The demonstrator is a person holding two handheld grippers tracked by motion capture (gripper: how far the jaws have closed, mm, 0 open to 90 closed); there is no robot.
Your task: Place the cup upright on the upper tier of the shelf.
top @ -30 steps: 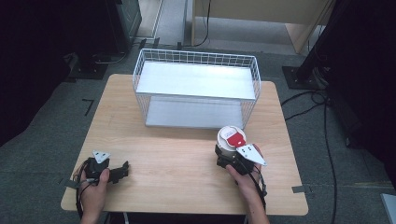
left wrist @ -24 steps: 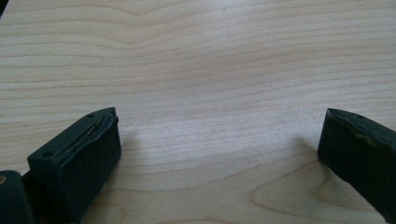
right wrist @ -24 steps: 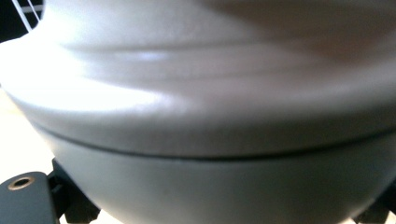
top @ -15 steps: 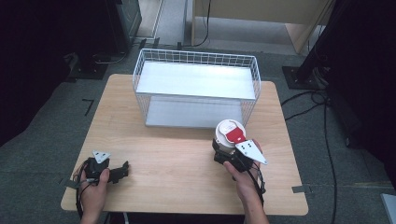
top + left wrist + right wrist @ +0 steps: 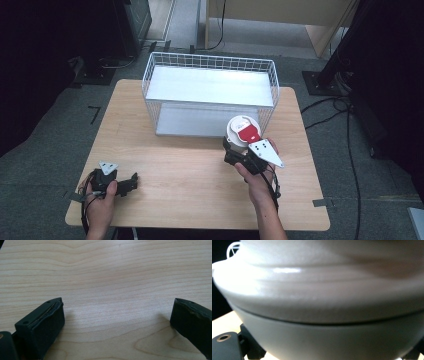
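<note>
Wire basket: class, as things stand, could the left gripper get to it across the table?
Probably yes. The left gripper rests open near the table's front edge, holding nothing, and bare wood lies between it and the wire basket. The white container in the right gripper sits off to the side.

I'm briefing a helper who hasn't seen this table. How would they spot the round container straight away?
Find the white wire basket at the far side of the wooden table. Just in front of its right corner, the right gripper holds a round white container, lifted above the tabletop. Its red and white lid marks it out; it is the one rounded, coloured thing here.
</note>
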